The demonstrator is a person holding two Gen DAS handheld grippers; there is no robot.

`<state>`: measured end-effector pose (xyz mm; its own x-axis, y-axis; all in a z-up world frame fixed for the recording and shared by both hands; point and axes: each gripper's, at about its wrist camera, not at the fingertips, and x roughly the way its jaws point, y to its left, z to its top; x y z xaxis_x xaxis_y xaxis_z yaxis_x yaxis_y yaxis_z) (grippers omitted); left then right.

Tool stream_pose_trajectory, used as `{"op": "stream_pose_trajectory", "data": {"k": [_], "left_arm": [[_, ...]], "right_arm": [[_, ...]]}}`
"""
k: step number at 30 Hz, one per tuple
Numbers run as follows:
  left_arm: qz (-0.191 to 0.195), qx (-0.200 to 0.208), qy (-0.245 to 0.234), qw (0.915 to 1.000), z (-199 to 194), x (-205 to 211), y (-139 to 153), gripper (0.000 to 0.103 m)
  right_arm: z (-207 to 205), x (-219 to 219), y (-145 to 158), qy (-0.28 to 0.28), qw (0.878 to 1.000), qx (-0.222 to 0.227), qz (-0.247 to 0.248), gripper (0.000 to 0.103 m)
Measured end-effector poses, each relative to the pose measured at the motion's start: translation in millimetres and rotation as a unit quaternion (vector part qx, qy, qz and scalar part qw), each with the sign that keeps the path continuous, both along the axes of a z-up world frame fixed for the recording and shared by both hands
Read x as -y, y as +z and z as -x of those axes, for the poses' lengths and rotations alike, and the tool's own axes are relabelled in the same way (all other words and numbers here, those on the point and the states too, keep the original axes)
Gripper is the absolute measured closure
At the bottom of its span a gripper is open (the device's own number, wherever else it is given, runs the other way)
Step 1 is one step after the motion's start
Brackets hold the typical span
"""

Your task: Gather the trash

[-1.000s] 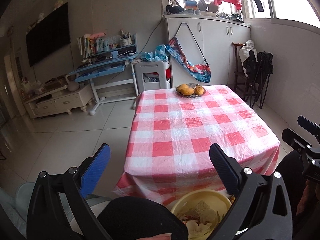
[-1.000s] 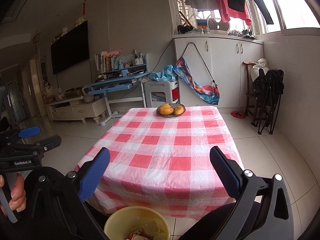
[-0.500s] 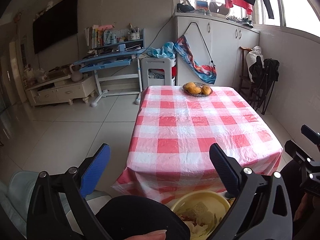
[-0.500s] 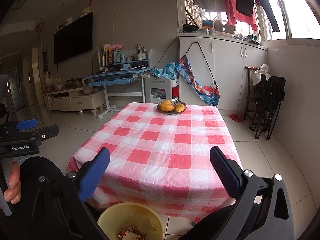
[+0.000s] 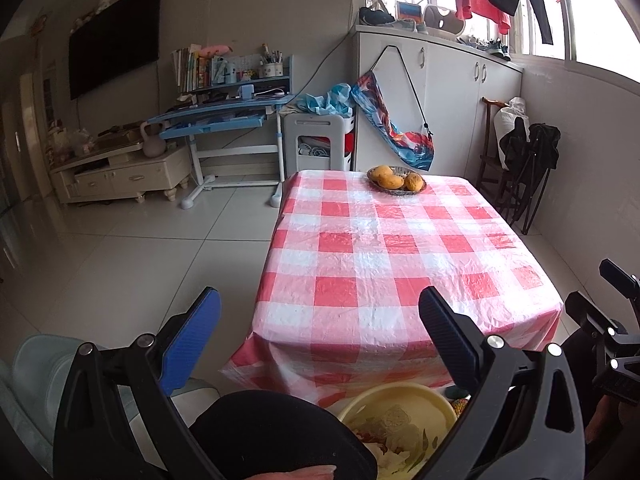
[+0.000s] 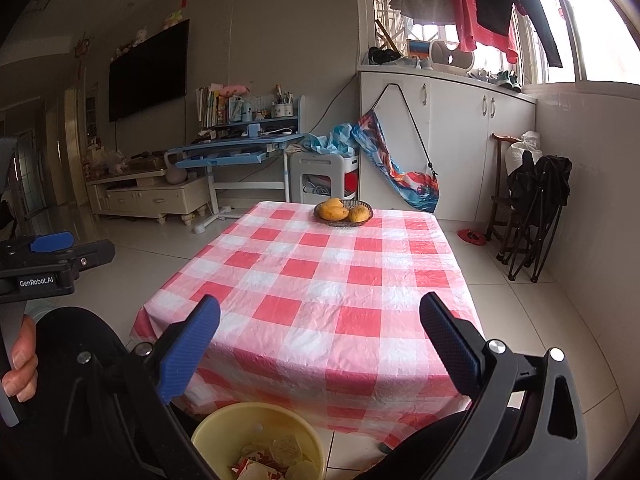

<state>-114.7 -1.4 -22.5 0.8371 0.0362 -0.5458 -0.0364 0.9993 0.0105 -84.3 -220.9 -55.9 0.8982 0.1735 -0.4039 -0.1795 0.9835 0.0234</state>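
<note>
Below bench [image 6: 320, 280] near edge: yellow bin [image 6: 224, 432] holding trash [image 6: 276, 456].
Left tongs [image 5: 320, 312] and right tongs [image 6: 320, 312] both spread wide, empty.

"GenRobot.AI" is showing in white letters on the black body of the left gripper [image 6: 52, 246], at nine o'clock in the right wrist view; nothing else is reading clearly
</note>
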Motion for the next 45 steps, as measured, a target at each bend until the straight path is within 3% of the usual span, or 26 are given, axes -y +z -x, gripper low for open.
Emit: {"op": "stream_pose_trajectory", "data": {"k": [25, 31, 39, 45], "left_arm": [[0.002, -0.003, 0.001, 1.0000, -0.5, -5.4, -1.9, 0.007], [0.025, -0.002, 0.003, 0.9997, -0.4, -18.4, -4.2, 0.007], [0.078, 0.065, -0.001, 0.9948, 21.3, -41.0, 4.9, 0.007], [0.083, 0.047, 0.013, 0.9954, 16.6, -45.3, 3.4, 0.007]], "right_arm": [[-0.5, -0.9, 1.3, 0.000, 1.000, 0.000, 0.000, 0.007], [-1.0, 4.2, -1.3, -0.002, 1.000, -0.002, 0.001, 0.007], [-3.7, 5.6, -4.0, -0.007, 1.000, -0.011, 0.025, 0.007], [-4.3, 7.3, -3.9, -0.008, 0.999, -0.013, 0.030, 0.007]]}}
